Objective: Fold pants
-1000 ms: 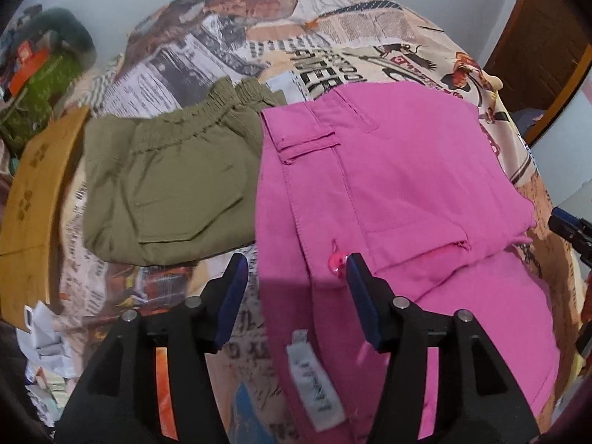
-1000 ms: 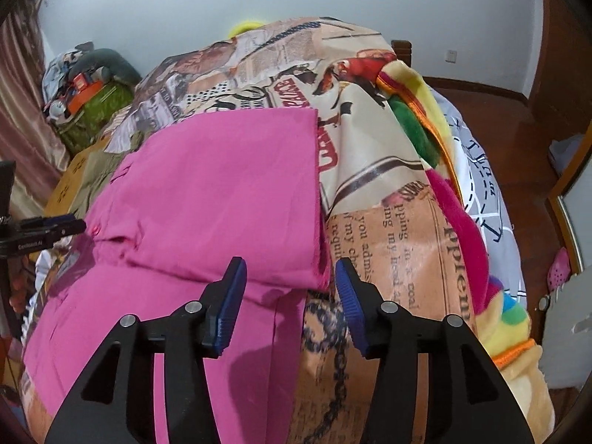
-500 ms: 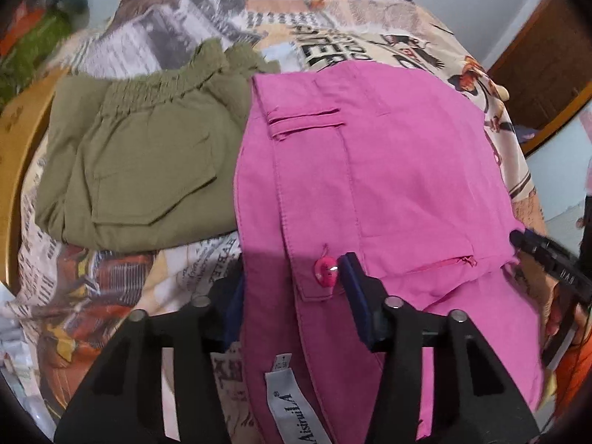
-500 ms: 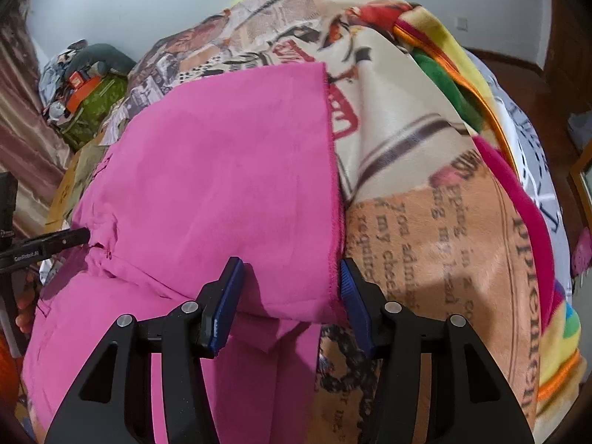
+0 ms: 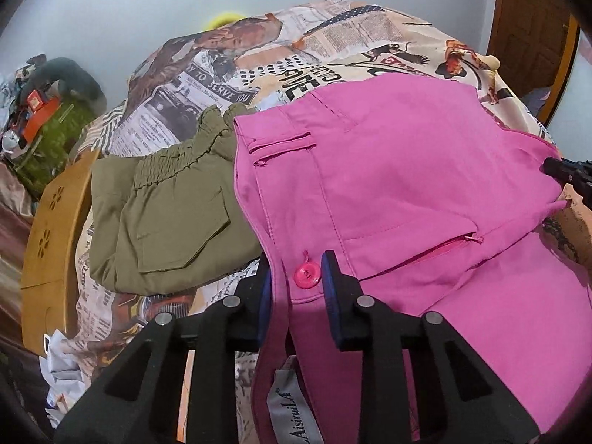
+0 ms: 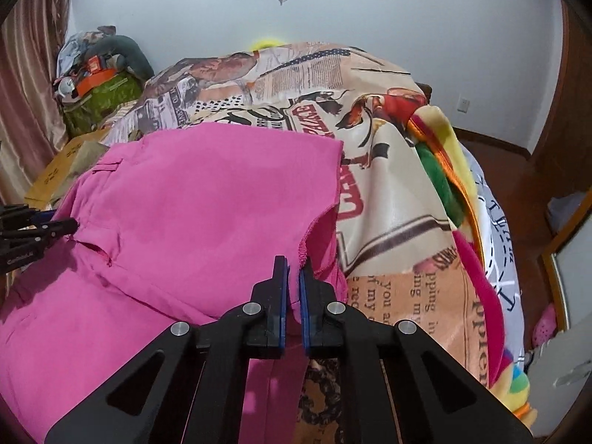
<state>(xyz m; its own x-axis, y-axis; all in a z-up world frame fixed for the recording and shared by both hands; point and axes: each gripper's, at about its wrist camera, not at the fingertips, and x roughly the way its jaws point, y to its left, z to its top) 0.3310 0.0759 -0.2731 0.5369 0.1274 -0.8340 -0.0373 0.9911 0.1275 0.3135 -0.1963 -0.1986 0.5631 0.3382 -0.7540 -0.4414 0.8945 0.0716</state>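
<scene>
Pink pants (image 5: 399,185) lie folded on the newspaper-print bedcover (image 5: 259,66). My left gripper (image 5: 296,277) straddles the waistband corner by the pink button (image 5: 306,275). Its jaws are closing, the left finger tucked behind the cloth and the right pad beside the button, with a gap still showing. A white label (image 5: 292,407) hangs below. In the right wrist view my right gripper (image 6: 292,270) is shut on the pants (image 6: 192,214) at the hem corner, which bunches between the pads. Each gripper shows in the other's view: the right (image 5: 566,175), the left (image 6: 55,227).
Folded olive-green shorts (image 5: 166,214) lie just left of the pink pants. A yellow-brown board (image 5: 51,229) stands at the bed's left edge, with a pile of bags (image 6: 96,88) behind. A bright striped blanket (image 6: 444,170) hangs off the right side above the wooden floor (image 6: 518,192).
The left jaws have narrowed around the waistband at the button after moving in over it. The right jaws went from wide apart to shut on the hem corner, which now puckers.
</scene>
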